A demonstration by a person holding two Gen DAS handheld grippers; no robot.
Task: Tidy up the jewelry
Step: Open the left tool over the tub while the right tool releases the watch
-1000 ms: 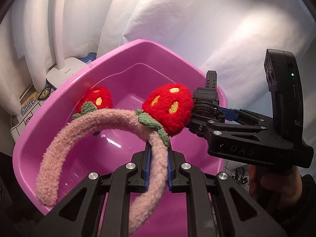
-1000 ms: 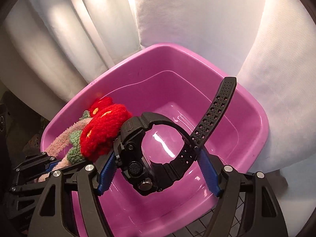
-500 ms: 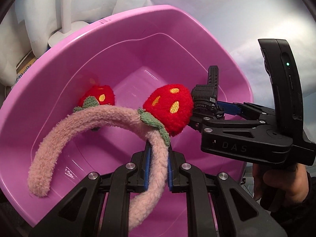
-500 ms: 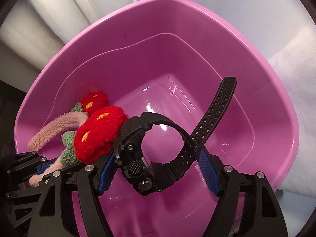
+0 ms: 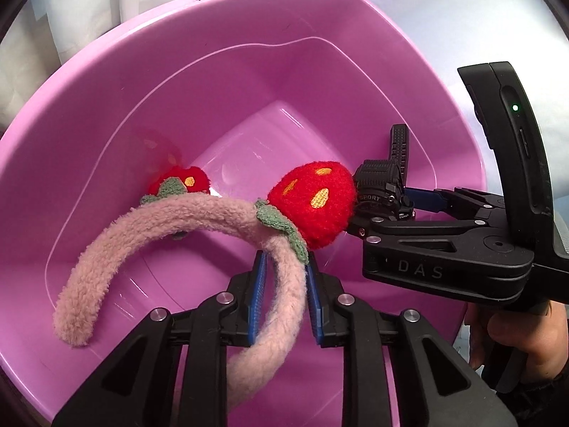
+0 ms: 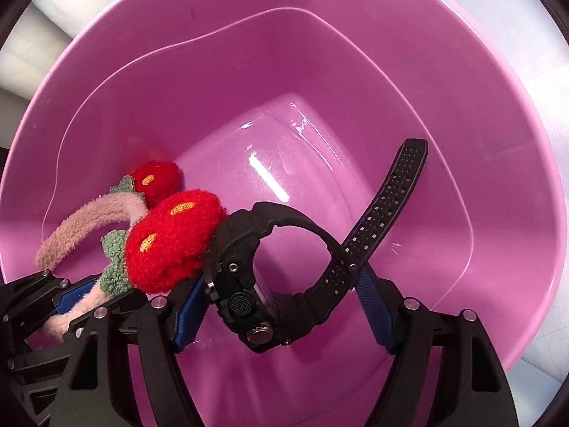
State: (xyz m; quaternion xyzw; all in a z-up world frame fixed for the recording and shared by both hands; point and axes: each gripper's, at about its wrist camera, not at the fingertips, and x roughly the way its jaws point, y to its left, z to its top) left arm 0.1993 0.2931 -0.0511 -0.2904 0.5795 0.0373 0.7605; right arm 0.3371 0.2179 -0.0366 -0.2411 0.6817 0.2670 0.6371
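Backdrop: white padded fabric is seen behind and around the work area.
Basin: a pink plastic basin is held in view below both tools; nothing is seen lying on its floor.
Headband: a fuzzy pink headband with two red strawberries is suspended inside the basin, above its floor.
Left gripper: the left gripper is clamped on the headband's band, jaws pressed into the plush.
Watch: a black sport watch is carried over the basin, its case pressed against the nearer strawberry.
Right gripper: the right gripper is closed across the watch case and strap loop.
Risk, snagging: the strawberry could be dragged by the watch if one is released alone.
Risk, slipping: the loose strap tail could be caught on a jaw at release.
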